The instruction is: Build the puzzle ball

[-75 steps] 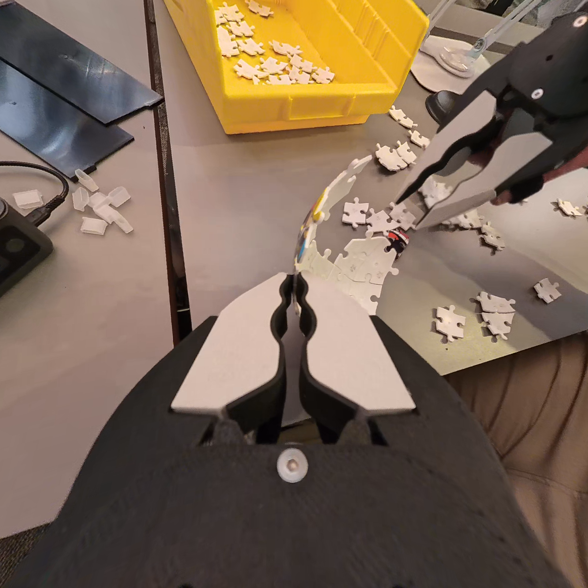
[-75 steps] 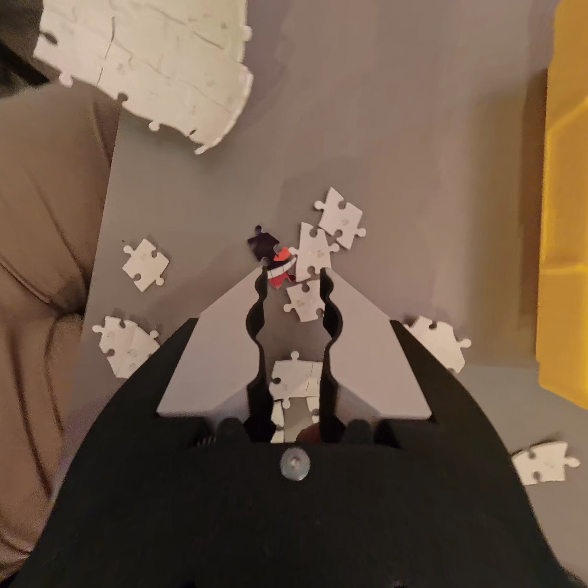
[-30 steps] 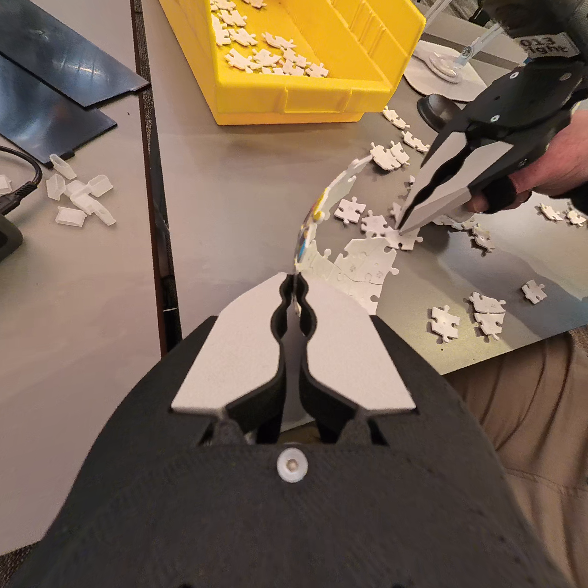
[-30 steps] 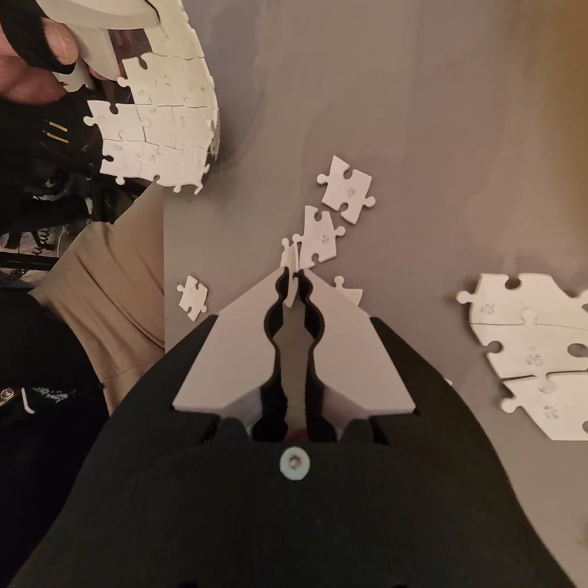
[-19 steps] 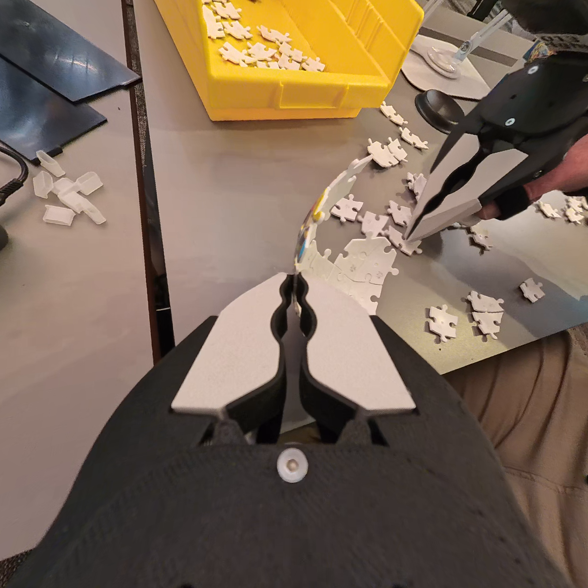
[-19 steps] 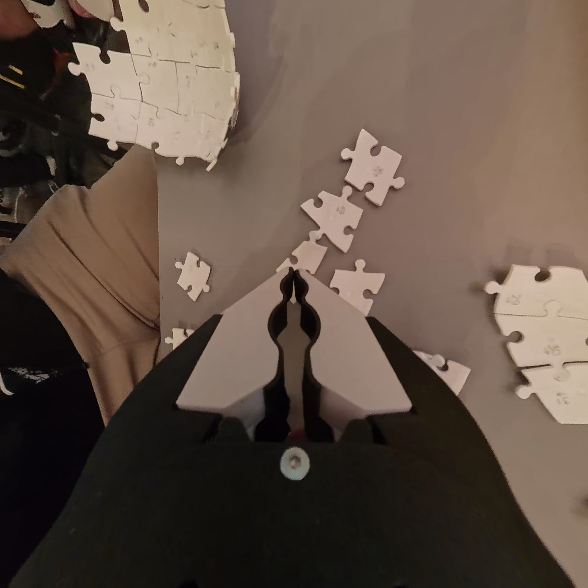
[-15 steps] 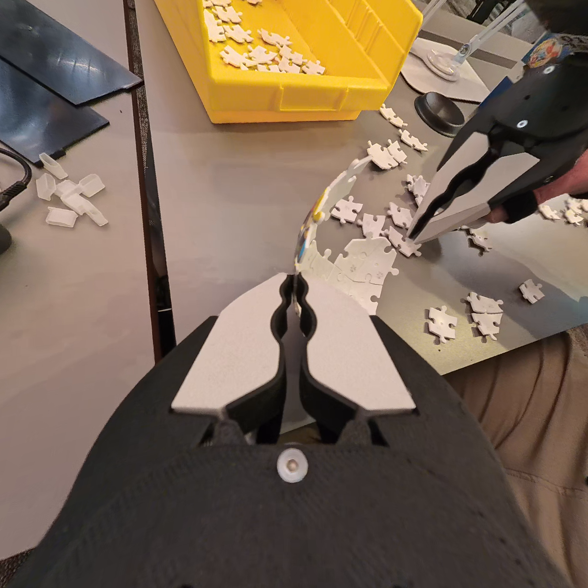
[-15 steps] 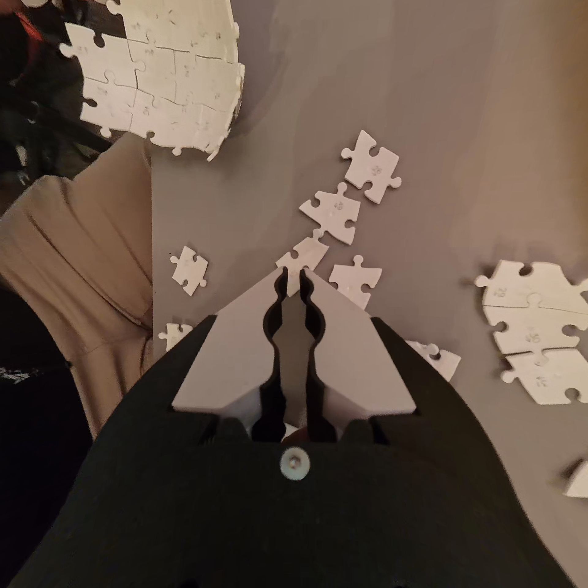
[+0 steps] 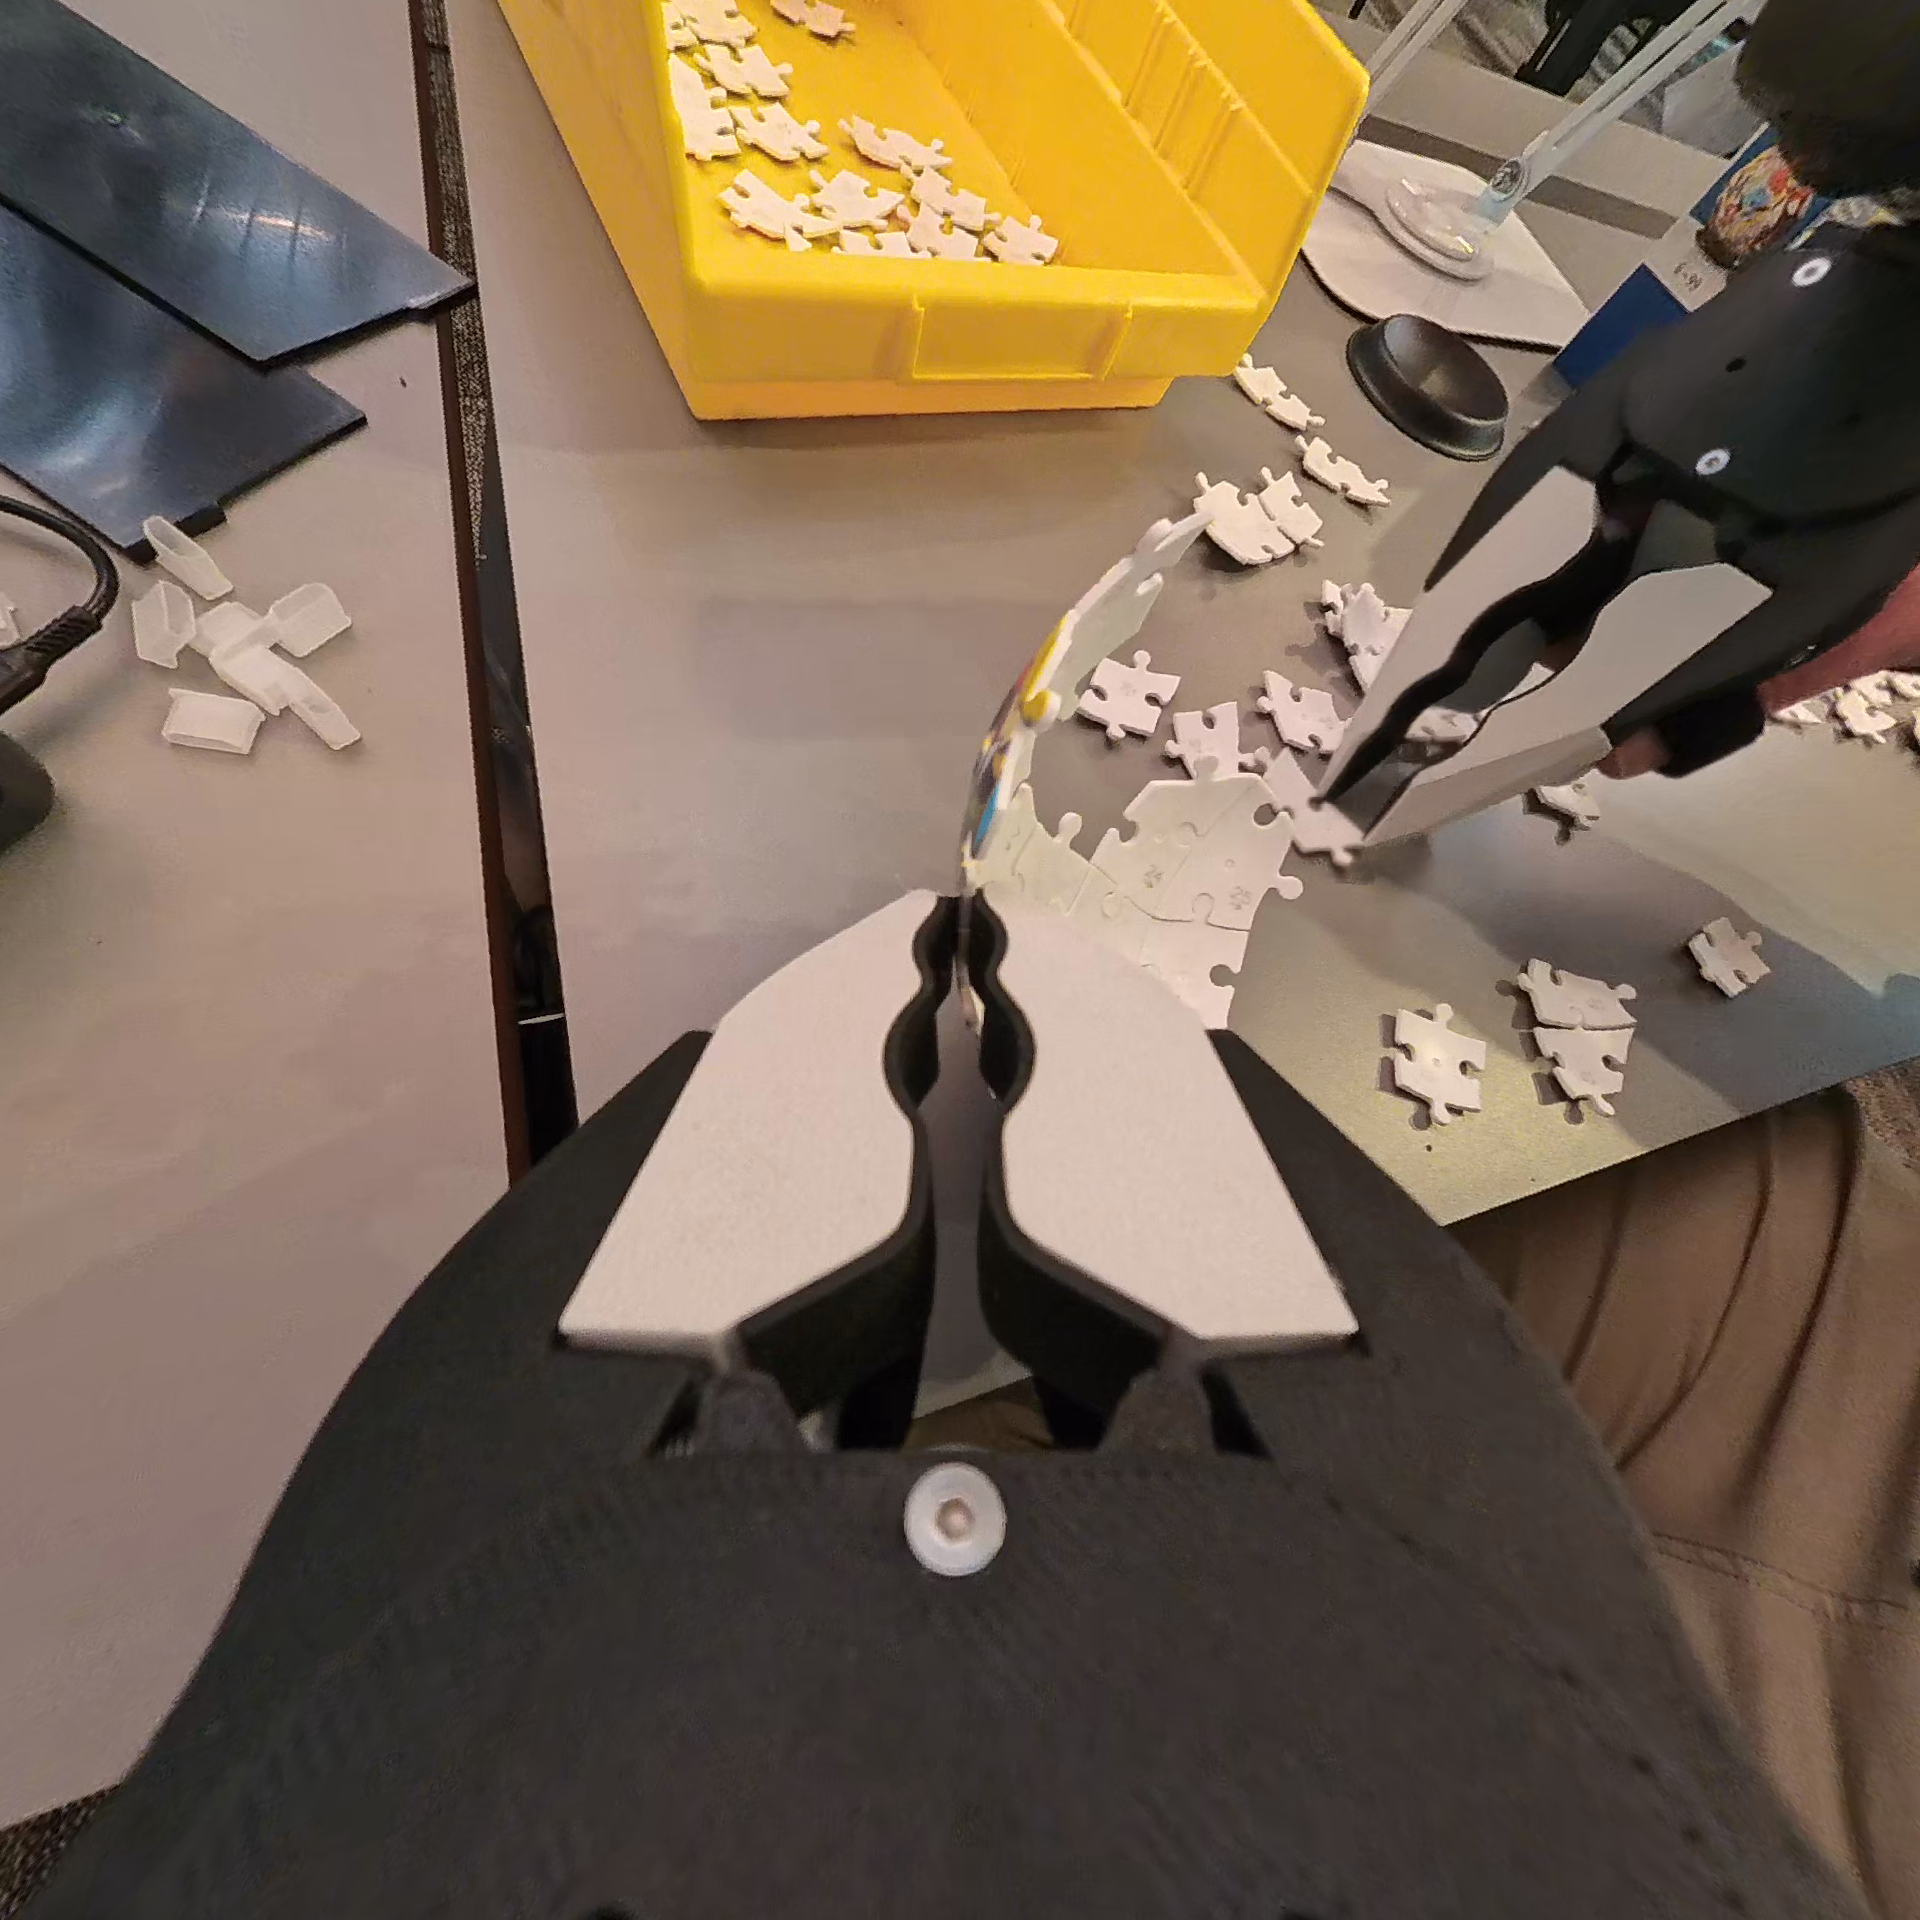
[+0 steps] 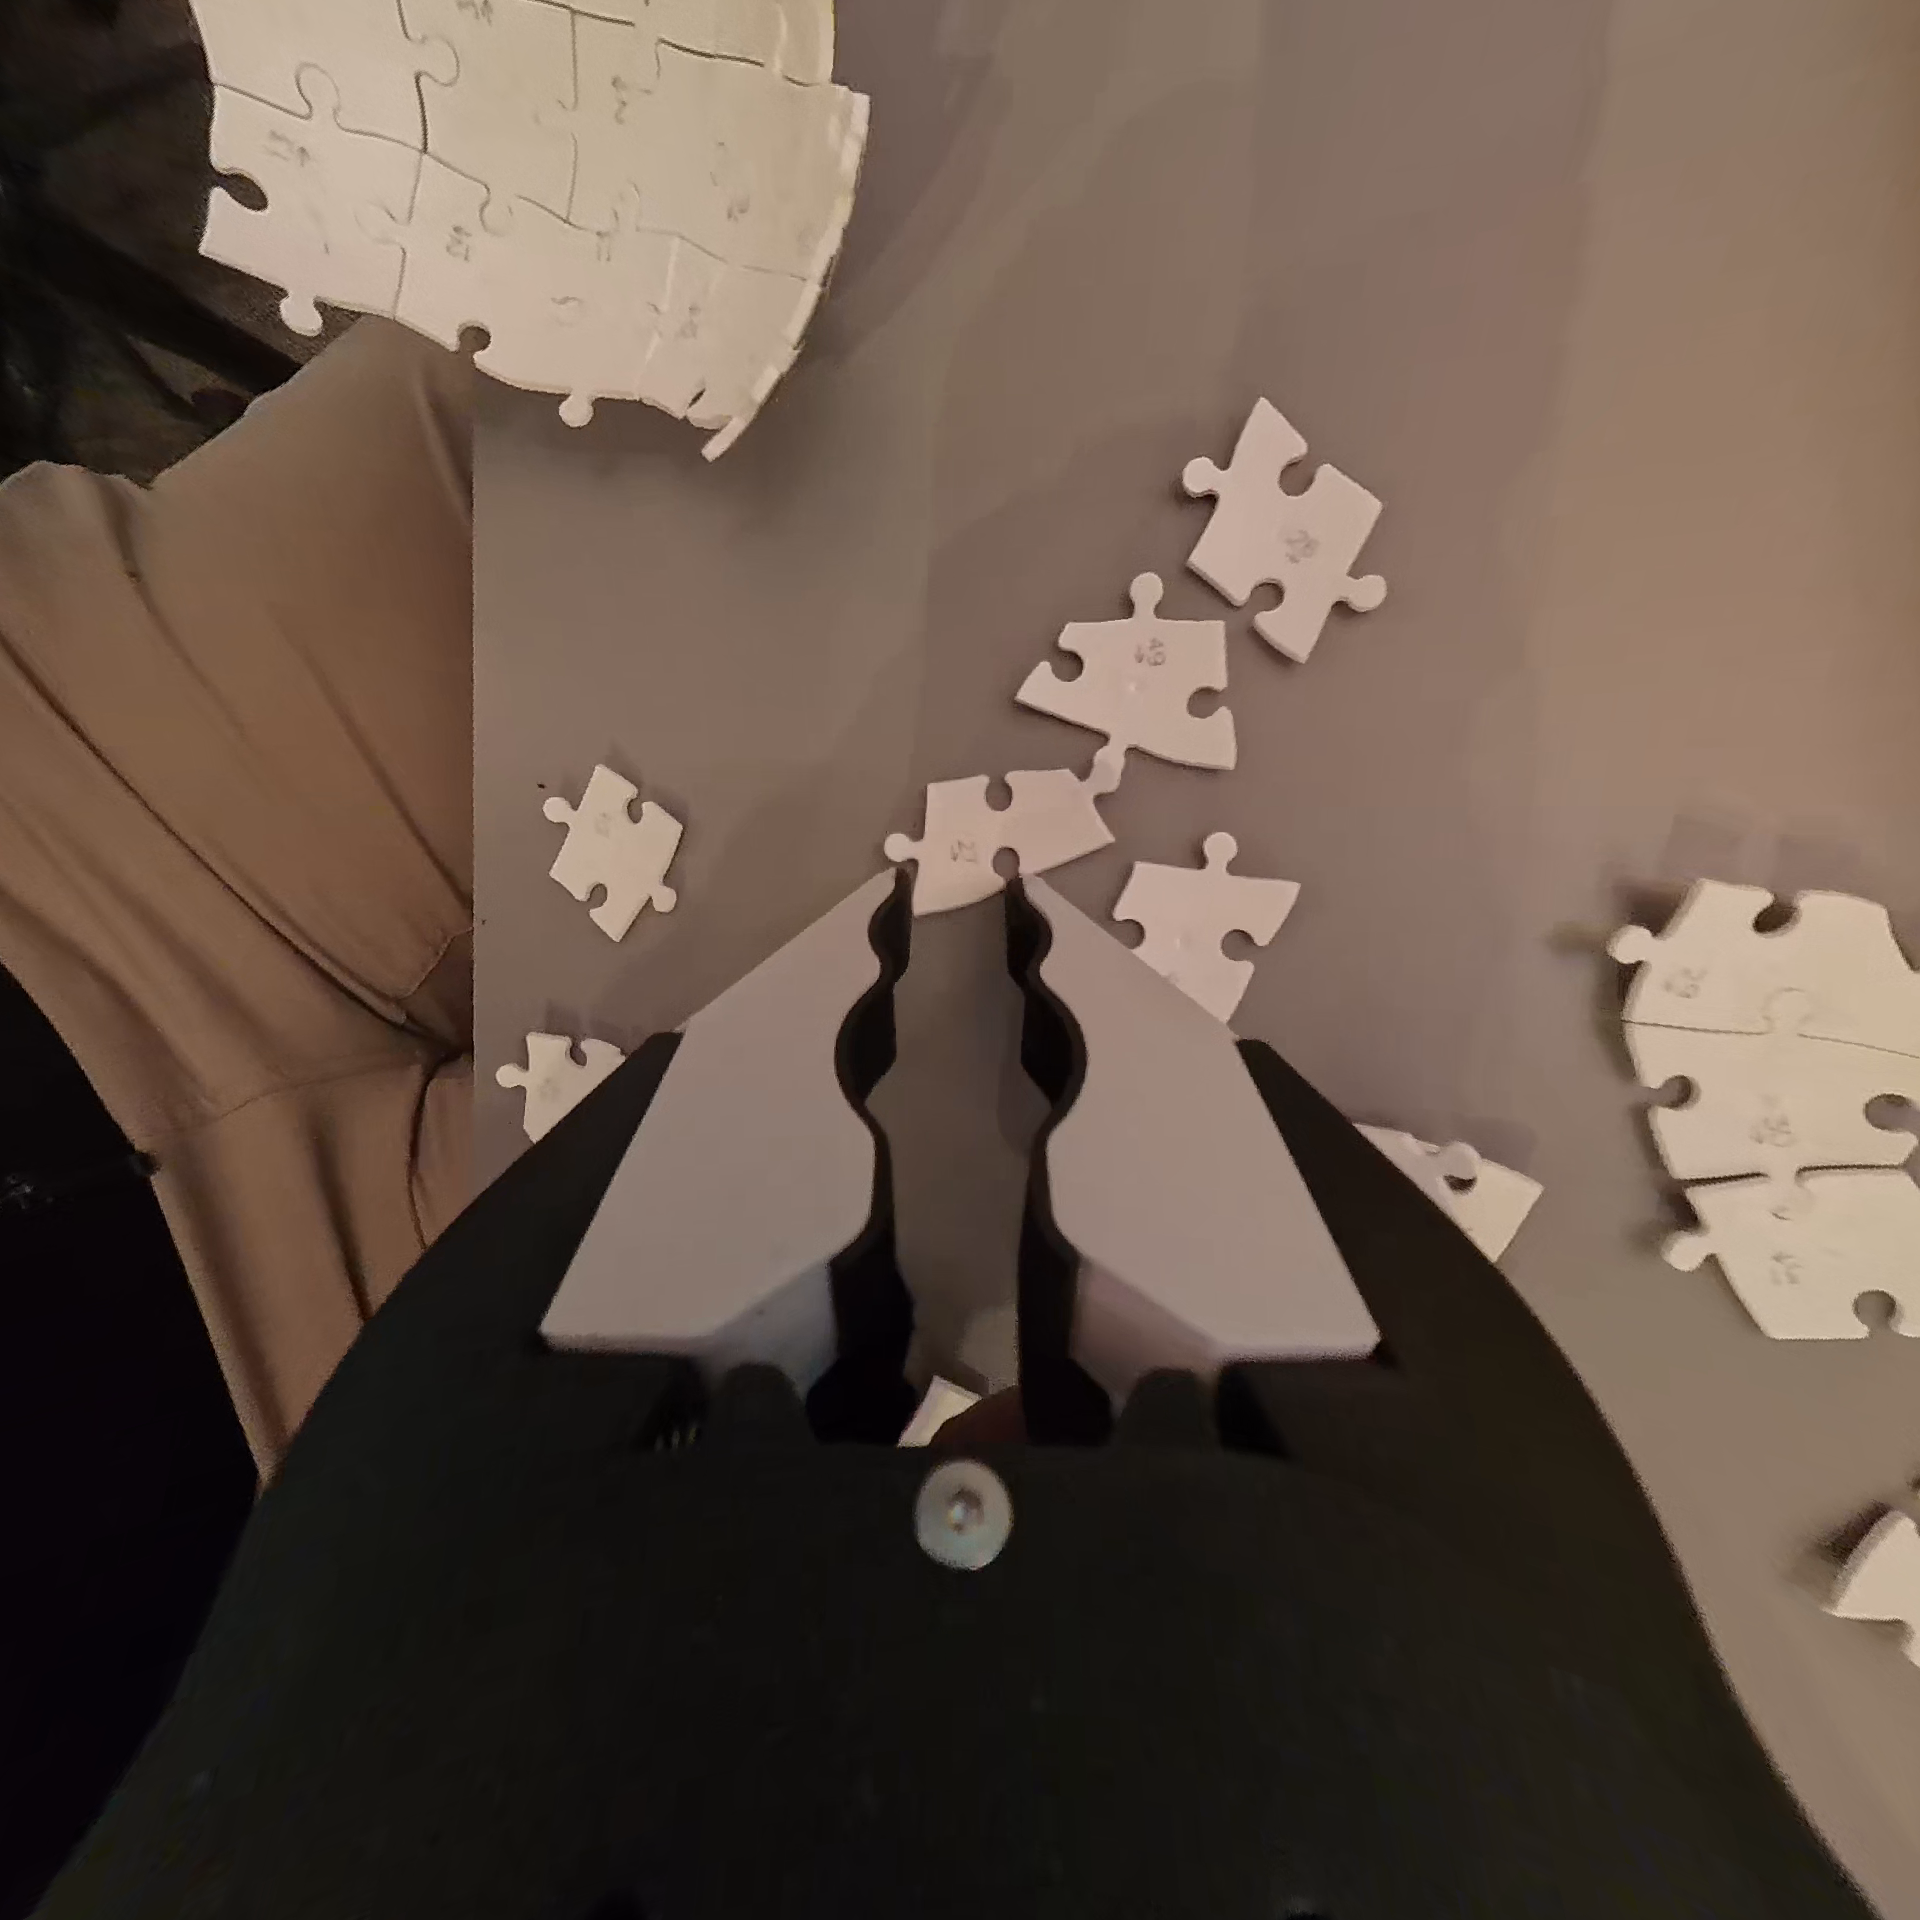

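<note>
— Right gripper (image 10: 956,883) first. Condition?

— Parted, with the tips set at the near edge of a loose puzzle piece (image 10: 997,831) lying flat, white back up. Pinched together on that piece's edge a second ago, since let go and reopened. Holding nothing.

— Meaning for the task?

— Read as a failed or abandoned pick. Piece not yet lifted, so no addition to the ball on this pass. Calls for a fresh grip, probably on an edge tipped clear of the table. Hard to catch while flat.

— Left gripper (image 9: 961,914)?

— Unchanged. Clamped on the lower rim of the partial ball shell (image 9: 1195,862), held upright above the table and curving away toward 1 o'clock. Printed colour showing along the outer face, seen edge-on and too thin to identify.

— Shell relative to the right tool?

— In the right wrist view, up at 11 o'clock (image 10: 540,208), well apart from the target piece.

— Surface and room?

— Grey matte tabletop (image 10: 1351,260), littered with loose white pieces from 1 to 3 o'clock of the right tips, plus a joined cluster of three (image 10: 1766,1122) at 3 o'clock. In the left wrist view:
  - Yellow bin (image 9: 987,343) at 12 o'clock, stocked with more pieces.
  - Black round base (image 9: 1429,390) at 2 o'clock.
  - Paler second table across a dark seam (image 9: 488,623) at 10 o'clock, carrying clear plastic caps (image 9: 239,665) and dark sheets (image 9: 208,239).
  - Tan trousers (image 9: 1714,1351) below the near table edge.
</note>
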